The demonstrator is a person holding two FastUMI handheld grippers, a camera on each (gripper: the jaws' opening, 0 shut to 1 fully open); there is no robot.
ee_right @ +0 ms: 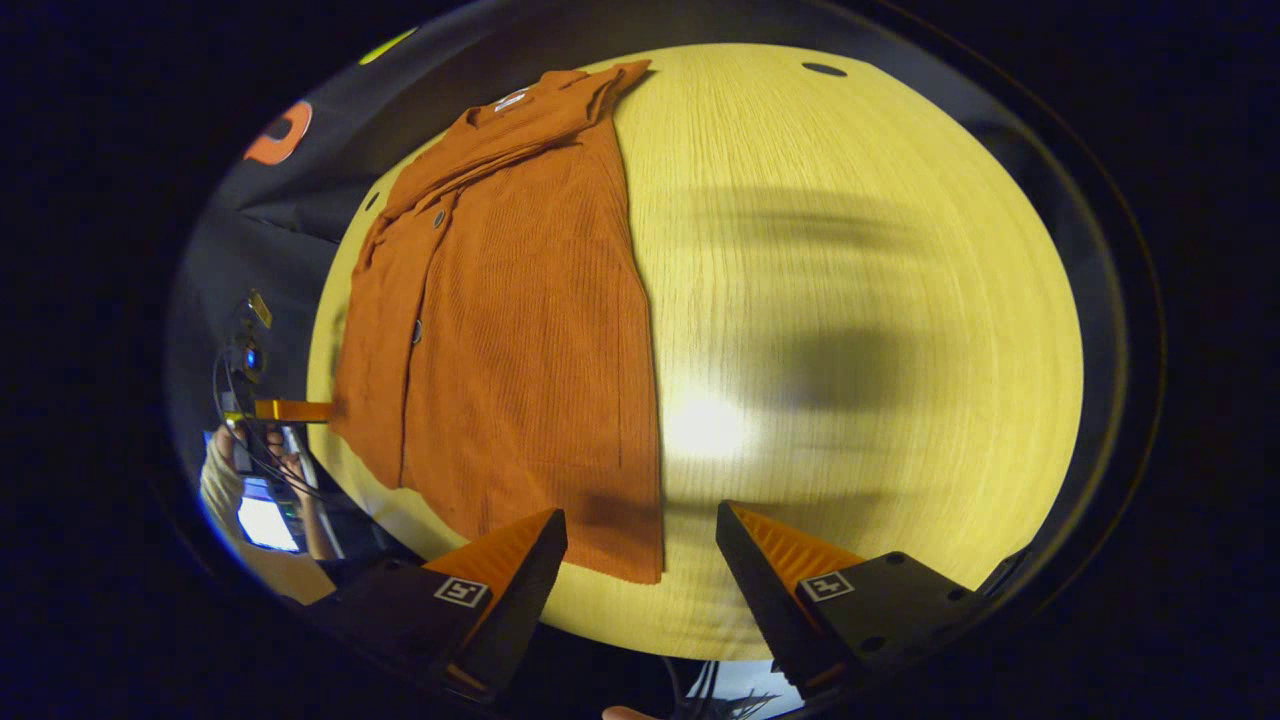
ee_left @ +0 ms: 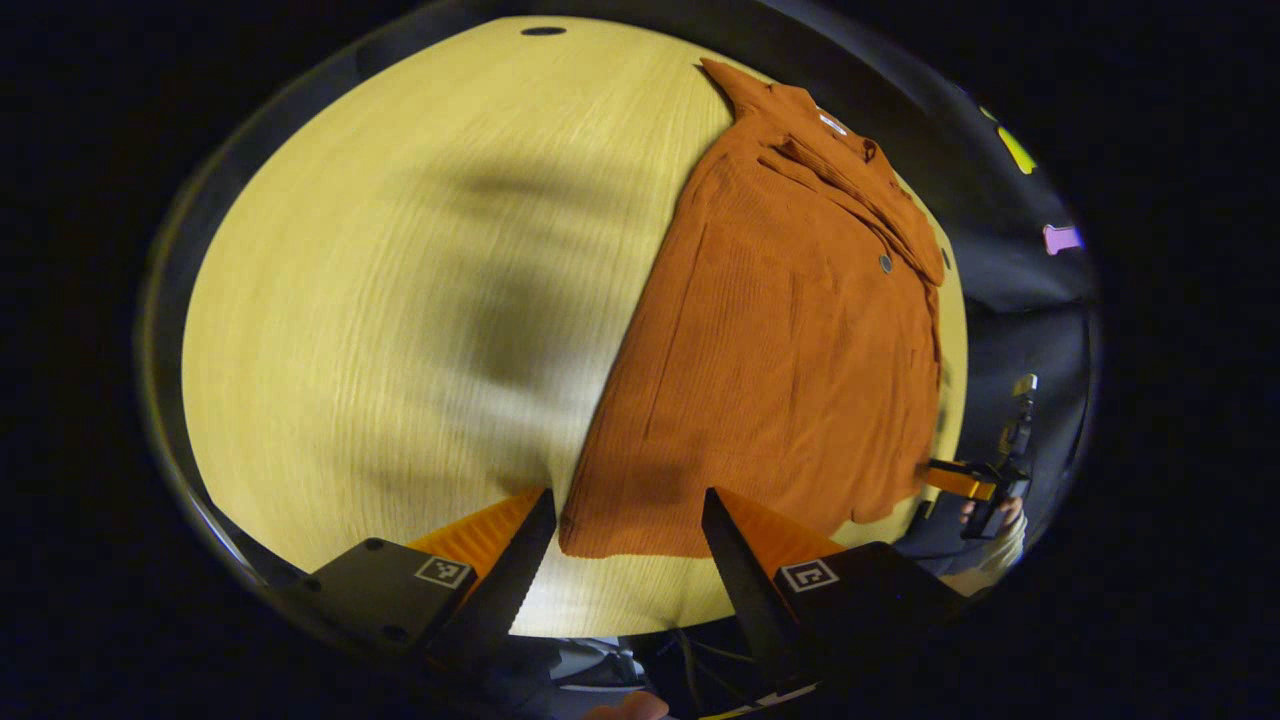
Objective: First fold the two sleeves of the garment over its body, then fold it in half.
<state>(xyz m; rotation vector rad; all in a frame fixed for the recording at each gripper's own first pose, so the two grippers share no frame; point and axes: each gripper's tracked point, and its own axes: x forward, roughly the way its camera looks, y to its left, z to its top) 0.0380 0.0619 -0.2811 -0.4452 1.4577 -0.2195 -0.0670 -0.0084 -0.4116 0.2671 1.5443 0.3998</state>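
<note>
The wooden tabletop (ee_left: 400,300) lies bare and open beside the flat orange shirt (ee_left: 790,340); the shirt's near corner sits between the left gripper (ee_left: 628,545) jaws, and the other gripper (ee_left: 965,482) seems to crowd the far hem

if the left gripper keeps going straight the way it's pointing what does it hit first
Most likely the near hem corner of the rust-orange ribbed garment, which lies flat on the pale wooden table straight ahead between the open fingers of the left gripper. Depth is unclear, so it might meet the table edge first.
</note>
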